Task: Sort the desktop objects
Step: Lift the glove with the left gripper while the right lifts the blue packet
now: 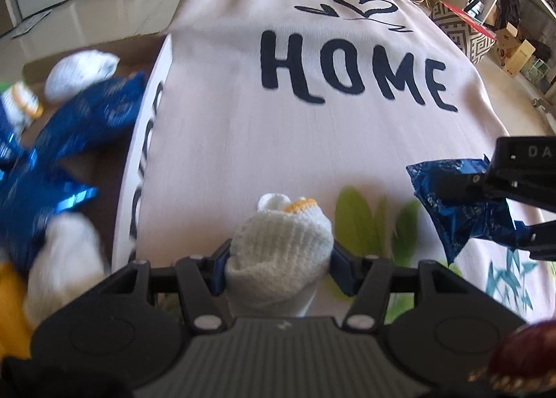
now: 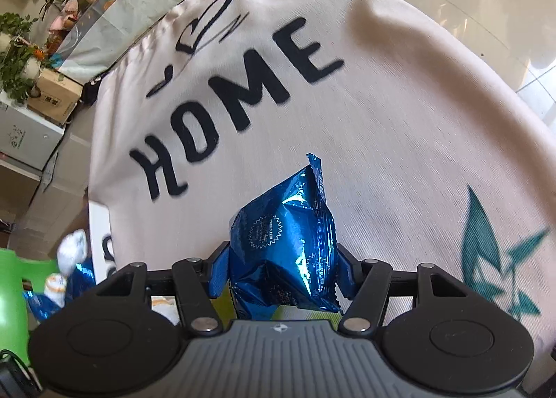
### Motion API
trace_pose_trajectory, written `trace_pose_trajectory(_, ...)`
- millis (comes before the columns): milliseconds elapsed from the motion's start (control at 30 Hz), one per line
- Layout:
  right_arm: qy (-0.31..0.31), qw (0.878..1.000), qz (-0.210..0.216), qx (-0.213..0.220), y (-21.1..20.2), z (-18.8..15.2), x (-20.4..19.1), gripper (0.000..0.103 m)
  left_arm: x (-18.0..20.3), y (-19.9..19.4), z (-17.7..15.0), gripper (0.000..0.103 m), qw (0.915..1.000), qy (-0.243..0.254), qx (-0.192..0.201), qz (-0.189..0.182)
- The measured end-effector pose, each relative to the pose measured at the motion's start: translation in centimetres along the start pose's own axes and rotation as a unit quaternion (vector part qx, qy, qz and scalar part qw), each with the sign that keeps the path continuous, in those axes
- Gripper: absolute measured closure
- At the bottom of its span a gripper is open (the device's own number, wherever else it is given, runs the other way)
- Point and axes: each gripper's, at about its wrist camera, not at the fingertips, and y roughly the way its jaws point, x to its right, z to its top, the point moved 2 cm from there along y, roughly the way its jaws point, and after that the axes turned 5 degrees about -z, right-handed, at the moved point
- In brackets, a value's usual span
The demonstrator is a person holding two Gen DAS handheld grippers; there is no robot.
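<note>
Rolled white socks [image 1: 278,245] sit pinched between the two blue pads of the left gripper [image 1: 279,267], the bundle sticking out toward 12 o'clock with a yellow-edged cuff at its far end. The jaws are clenched on it from both sides. Under it lies the pale tablecloth [image 1: 312,140] with the word HOME printed in dark letters.

At about 3 o'clock from the socks, in the left wrist view, the right gripper [image 1: 486,203] comes in from the side and grasps a blue foil snack packet [image 1: 462,203]. In the right wrist view the same blue foil snack packet [image 2: 285,248] stands between the pads of the right gripper [image 2: 283,273], its crimped end pointing to 12 o'clock, and the pads press into its sides.

At 9 o'clock from the socks, off the edge of the cloth, a blurred pile [image 1: 59,140] of more blue packets and white sock rolls lies on a brown surface.
</note>
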Motion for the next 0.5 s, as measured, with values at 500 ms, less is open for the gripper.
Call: trace_pose_trajectory(500,-0.006,0.999,-0.016,0.047,-0.8,-5.7,1.3,0.032,1.1,-0.3,-2.5,0.017,0.9989,0.035,0.016,0.027)
